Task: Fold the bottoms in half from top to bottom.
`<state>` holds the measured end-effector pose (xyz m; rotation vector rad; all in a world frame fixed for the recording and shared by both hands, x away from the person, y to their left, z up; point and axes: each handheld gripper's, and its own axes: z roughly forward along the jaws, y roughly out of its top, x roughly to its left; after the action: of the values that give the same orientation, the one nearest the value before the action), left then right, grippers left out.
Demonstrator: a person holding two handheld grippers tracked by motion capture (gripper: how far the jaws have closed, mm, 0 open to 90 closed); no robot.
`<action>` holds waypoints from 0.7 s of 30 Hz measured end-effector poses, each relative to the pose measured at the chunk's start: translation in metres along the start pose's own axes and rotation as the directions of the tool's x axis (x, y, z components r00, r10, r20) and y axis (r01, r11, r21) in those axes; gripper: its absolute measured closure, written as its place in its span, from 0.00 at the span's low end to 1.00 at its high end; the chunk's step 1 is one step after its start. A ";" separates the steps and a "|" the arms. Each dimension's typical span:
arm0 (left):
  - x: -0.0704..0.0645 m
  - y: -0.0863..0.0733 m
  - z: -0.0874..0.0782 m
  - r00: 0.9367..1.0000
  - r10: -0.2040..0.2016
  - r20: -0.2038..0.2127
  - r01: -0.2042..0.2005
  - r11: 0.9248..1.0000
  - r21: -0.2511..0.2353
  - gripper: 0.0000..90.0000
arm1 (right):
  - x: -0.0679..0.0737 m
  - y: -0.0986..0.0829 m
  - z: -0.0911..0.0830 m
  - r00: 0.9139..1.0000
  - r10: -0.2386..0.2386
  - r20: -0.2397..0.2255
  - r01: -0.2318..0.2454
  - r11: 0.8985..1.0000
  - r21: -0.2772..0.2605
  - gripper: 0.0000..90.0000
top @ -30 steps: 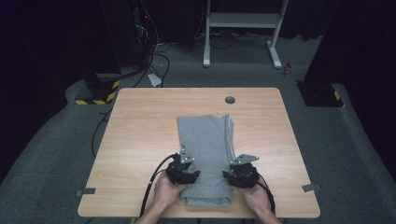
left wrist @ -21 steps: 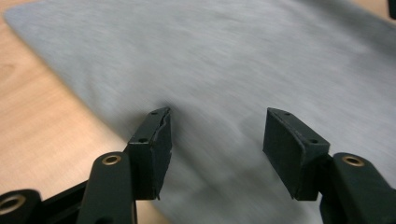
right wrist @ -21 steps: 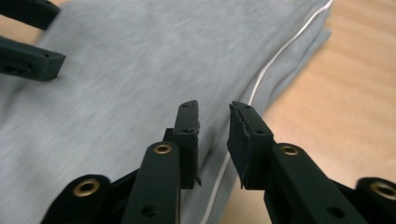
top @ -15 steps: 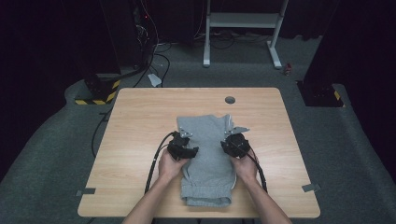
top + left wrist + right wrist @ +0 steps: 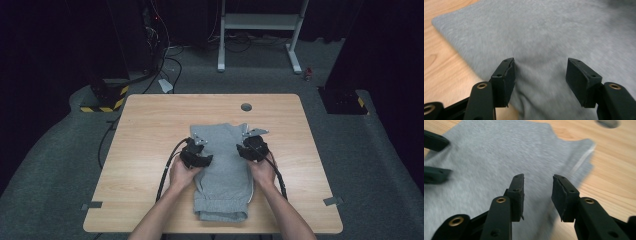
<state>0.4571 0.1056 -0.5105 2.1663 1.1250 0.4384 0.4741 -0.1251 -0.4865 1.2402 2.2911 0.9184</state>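
Currently, a folding step is judged in hand. Left gripper [image 5: 199,150]: jaws held wide over the folded grey sweatpants [image 5: 222,172], lying mid-table [image 5: 150,130], nothing gripped. Right gripper [image 5: 252,143]: jaws narrower, empty, at the right edge. Next, fabric edges must be pinched.

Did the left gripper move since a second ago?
Yes. The left gripper moved away from the table's near edge, up the grey cloth, toward the far side.

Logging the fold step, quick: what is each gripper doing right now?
Left gripper: open, jaws apart over the grey garment, holding nothing.
Right gripper: open, jaws apart over the garment's edge, holding nothing.
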 end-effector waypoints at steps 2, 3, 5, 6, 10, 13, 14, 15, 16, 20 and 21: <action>0.003 0.000 0.002 0.999 -0.034 0.022 0.034 0.999 0.003 0.44 | -0.004 0.002 0.012 1.000 0.011 0.000 -0.011 0.999 0.036 0.68; 0.005 0.000 0.002 0.999 -0.029 0.017 0.028 1.000 0.010 0.45 | -0.008 0.001 0.018 1.000 0.020 0.010 -0.021 0.998 0.058 0.68; 0.006 0.000 0.001 1.000 -0.016 0.004 0.016 1.000 0.026 0.44 | -0.021 -0.006 0.024 0.999 0.047 0.016 -0.048 0.996 0.081 0.72; 0.008 0.000 0.000 1.000 -0.025 0.011 0.025 0.999 0.031 0.44 | -0.027 -0.008 0.022 0.998 0.070 0.008 -0.070 0.995 0.065 0.72; 0.006 0.001 -0.001 0.999 -0.033 0.004 0.032 0.999 0.041 0.44 | -0.036 -0.010 0.015 0.994 0.096 0.049 -0.100 0.992 0.082 0.64; 0.003 0.002 -0.008 1.000 -0.012 0.016 0.012 0.999 0.031 0.43 | -0.027 -0.009 0.003 0.997 0.064 0.043 -0.066 0.996 0.052 0.63; -0.002 0.000 -0.020 0.999 -0.011 0.045 0.011 1.000 0.012 0.43 | -0.014 -0.011 -0.009 1.000 0.030 0.009 -0.030 0.999 0.020 0.60; -0.004 -0.002 -0.025 0.998 -0.022 0.059 0.021 1.000 0.005 0.43 | -0.005 -0.014 -0.016 1.000 0.005 -0.019 -0.005 1.000 0.018 0.59; -0.004 -0.002 -0.025 0.998 -0.022 0.059 0.021 1.000 0.005 0.43 | -0.005 -0.014 -0.016 1.000 0.005 -0.019 -0.005 1.000 0.018 0.59; -0.017 -0.016 -0.039 0.998 -0.005 0.070 0.004 1.000 0.007 0.42 | 0.017 -0.028 -0.031 0.996 -0.033 -0.088 0.035 0.999 0.014 0.52; -0.019 -0.020 -0.041 0.997 -0.002 0.075 0.001 1.000 0.015 0.42 | 0.021 -0.032 -0.033 0.994 -0.033 -0.100 0.035 0.999 0.020 0.51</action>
<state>0.4110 0.1146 -0.4943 2.1763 1.0916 0.3467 0.4238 -0.1319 -0.4854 1.1852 2.3971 0.9661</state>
